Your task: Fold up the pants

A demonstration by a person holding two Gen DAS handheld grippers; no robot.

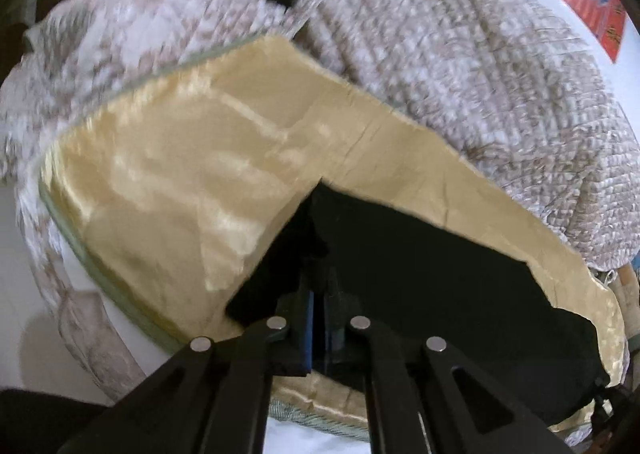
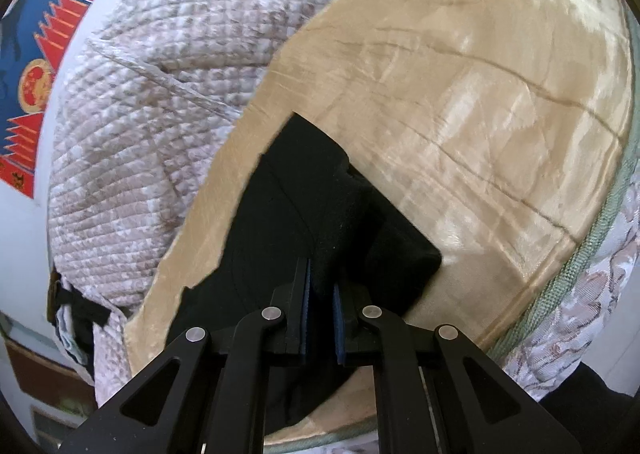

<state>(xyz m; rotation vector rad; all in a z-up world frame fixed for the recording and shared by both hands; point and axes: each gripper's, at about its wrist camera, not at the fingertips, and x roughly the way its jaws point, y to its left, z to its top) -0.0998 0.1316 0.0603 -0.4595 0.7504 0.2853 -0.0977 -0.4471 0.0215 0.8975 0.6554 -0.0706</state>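
The black pants [image 1: 420,266] lie on a shiny beige bed cover [image 1: 180,174]. My left gripper [image 1: 318,286] is shut on a raised fold of the black pants, its blue pads nearly touching around the cloth. In the right wrist view the black pants [image 2: 280,222] lie folded over on the beige cover [image 2: 480,114]. My right gripper [image 2: 320,286] is shut on a thick bunch of the pants, which fills the gap between its blue pads. The fingertips of both grippers are buried in black fabric.
A quilted pale pink-grey blanket [image 1: 460,46] is piled behind the pants; it also shows in the right wrist view [image 2: 152,114]. A red and blue poster [image 2: 32,66] hangs on the white wall. The bed's green-trimmed edge [image 2: 580,266] runs at the right.
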